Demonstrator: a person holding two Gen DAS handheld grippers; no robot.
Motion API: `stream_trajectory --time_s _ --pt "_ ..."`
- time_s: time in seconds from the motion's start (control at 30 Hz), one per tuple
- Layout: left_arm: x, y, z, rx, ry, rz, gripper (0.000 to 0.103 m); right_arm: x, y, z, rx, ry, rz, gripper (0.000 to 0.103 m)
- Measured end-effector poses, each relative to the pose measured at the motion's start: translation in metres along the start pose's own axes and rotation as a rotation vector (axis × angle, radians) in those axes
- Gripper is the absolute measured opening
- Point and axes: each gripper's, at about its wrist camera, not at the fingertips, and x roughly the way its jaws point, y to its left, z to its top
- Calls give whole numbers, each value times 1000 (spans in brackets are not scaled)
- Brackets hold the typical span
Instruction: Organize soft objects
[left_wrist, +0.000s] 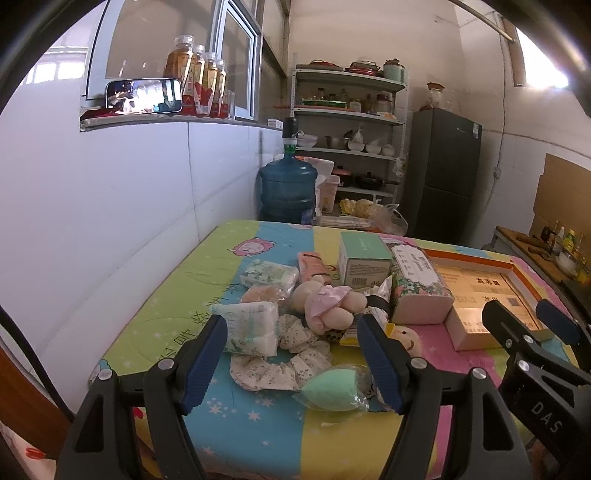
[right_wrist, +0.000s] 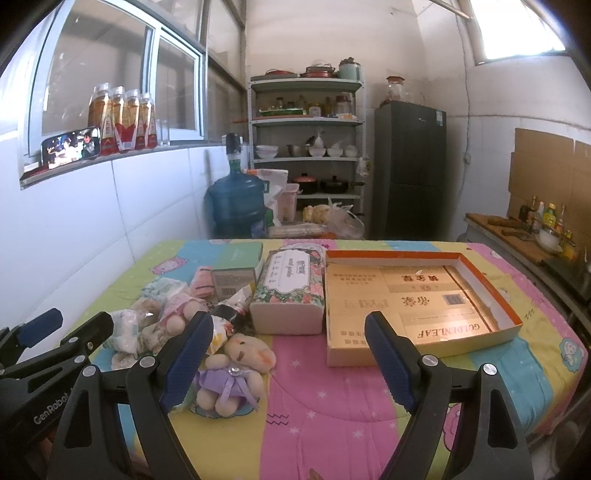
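Note:
A heap of soft things lies on the colourful quilt (left_wrist: 258, 424): a mint sponge in clear wrap (left_wrist: 332, 387), a floral scrunchie (left_wrist: 291, 350), a white tissue pack (left_wrist: 251, 328) and a doll in a pink dress (left_wrist: 328, 302). My left gripper (left_wrist: 291, 356) hovers open just before the sponge and scrunchie, touching nothing. A small bear in a purple dress (right_wrist: 232, 373) lies beside the left finger of my right gripper (right_wrist: 288, 360), which is open and holds nothing. Right of the heap is an orange-rimmed open box (right_wrist: 480, 280) and a floral tissue box (right_wrist: 291, 291).
A green carton (left_wrist: 364, 262) stands behind the heap. White tiled wall runs along the left of the table. Beyond the far edge are a blue water jug (left_wrist: 288, 188), a shelf rack (left_wrist: 351, 122) and a dark fridge (left_wrist: 443, 170). A counter with bottles (right_wrist: 546, 225) is at the right.

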Motion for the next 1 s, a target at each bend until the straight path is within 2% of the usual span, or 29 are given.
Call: stream_trajectory --time_s 1.0 --pt "3 0 -2 4 10 -5 73 2 6 -4 -4 4 6 85"
